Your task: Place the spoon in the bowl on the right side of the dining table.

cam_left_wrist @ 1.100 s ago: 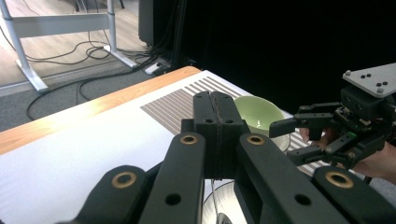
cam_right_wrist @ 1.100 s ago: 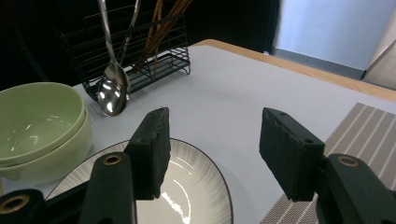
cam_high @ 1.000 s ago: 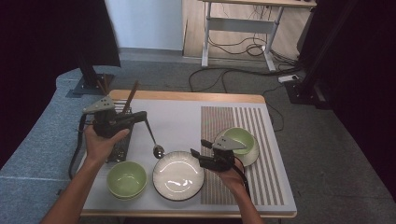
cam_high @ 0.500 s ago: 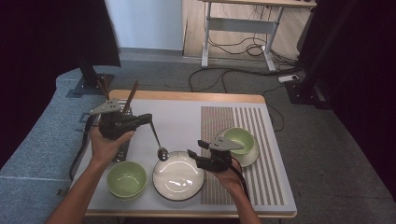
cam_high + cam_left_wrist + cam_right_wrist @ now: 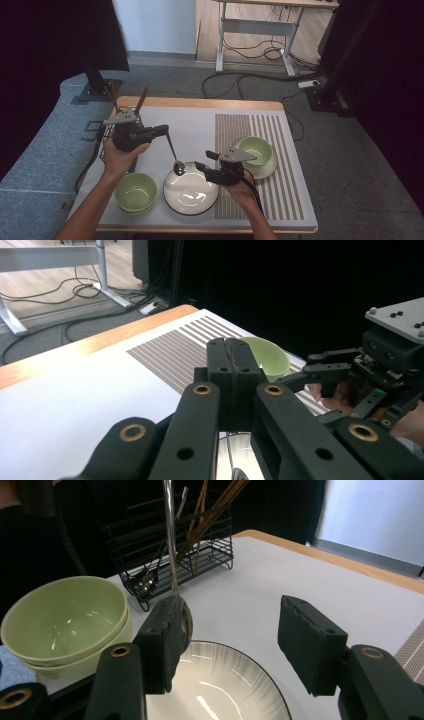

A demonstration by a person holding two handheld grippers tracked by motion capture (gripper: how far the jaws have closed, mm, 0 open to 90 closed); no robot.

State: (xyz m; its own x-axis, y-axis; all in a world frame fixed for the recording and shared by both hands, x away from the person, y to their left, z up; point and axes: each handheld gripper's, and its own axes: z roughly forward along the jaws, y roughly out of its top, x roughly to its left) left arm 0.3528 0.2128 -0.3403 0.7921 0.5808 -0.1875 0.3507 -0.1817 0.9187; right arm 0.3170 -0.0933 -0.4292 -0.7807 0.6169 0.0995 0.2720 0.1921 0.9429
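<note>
— Holding what, exactly?
— Left gripper is pinching a steel spoon by its handle tip, jaws fully closed, bowl dangling over the white plate. Right gripper is waiting, jaws apart, empty.
— Handling?
— Light, rigid, probably slippery; gripping mid-handle seems safest.

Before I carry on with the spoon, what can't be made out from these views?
- Left gripper view: its own shut jaws hide the spoon handle.
- Right gripper view: its jaw covers part of the spoon bowl; whether it touches the plate is unclear.
- High view: utensils in the rack are too small.
</note>
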